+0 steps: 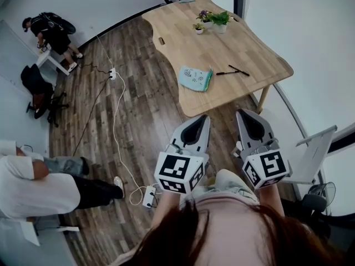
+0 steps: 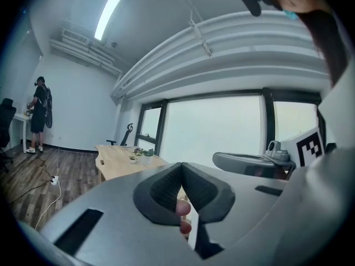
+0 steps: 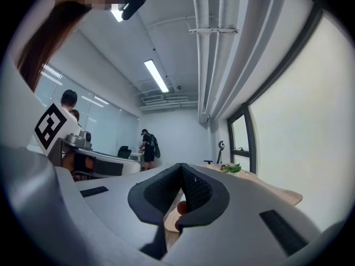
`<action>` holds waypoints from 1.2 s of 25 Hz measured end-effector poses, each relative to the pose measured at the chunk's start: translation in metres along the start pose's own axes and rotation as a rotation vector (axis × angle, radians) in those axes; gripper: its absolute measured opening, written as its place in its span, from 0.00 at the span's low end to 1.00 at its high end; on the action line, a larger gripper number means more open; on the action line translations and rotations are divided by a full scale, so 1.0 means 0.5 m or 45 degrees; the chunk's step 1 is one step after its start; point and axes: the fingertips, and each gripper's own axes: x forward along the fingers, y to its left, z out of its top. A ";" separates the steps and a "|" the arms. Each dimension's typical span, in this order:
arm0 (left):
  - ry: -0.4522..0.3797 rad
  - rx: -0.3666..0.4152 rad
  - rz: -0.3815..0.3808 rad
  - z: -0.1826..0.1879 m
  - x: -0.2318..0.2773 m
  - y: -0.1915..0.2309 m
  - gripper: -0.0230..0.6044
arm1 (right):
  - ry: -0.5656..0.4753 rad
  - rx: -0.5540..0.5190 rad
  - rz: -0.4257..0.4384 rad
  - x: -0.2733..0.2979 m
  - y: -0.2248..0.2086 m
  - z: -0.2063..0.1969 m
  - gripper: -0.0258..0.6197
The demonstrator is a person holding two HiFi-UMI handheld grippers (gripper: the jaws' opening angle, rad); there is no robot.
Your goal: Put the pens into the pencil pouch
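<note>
- The left gripper (image 1: 201, 121), grey with black ribbed pads and a cube of square markers at its back, is being held out in front of the person, pointing towards the table; its jaws are pressing together with nothing between them, as the left gripper view (image 2: 181, 168) shows.
- The right gripper (image 1: 244, 117), of the same build, is hanging just beside it, also aimed at the table; its pads are meeting along their tips and gripping nothing, as seen in the right gripper view (image 3: 181, 168).
- Both grippers are hovering over the dark plank wooden floor (image 1: 138, 110), short of the near edge of the light wooden table (image 1: 244, 43) and well apart from everything on it.
- The pale teal printed fabric pencil pouch (image 1: 195, 78) is lying flat on the table near its front edge.
- The two slim black pens (image 1: 239, 70) are lying on the tabletop to the right of the pouch, close together at a shallow angle, apart from the pouch.
- Small green potted plants in white pots (image 1: 220, 21) are standing at the far end of the table.
- A white cable with a power strip (image 1: 148, 195) is trailing across the floor on the left.
- A person in a white top (image 1: 33, 190) is sitting at the lower left.
</note>
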 end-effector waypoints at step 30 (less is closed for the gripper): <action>0.122 -0.021 0.035 -0.015 0.291 0.173 0.05 | 0.043 -0.139 0.057 0.287 -0.175 -0.045 0.04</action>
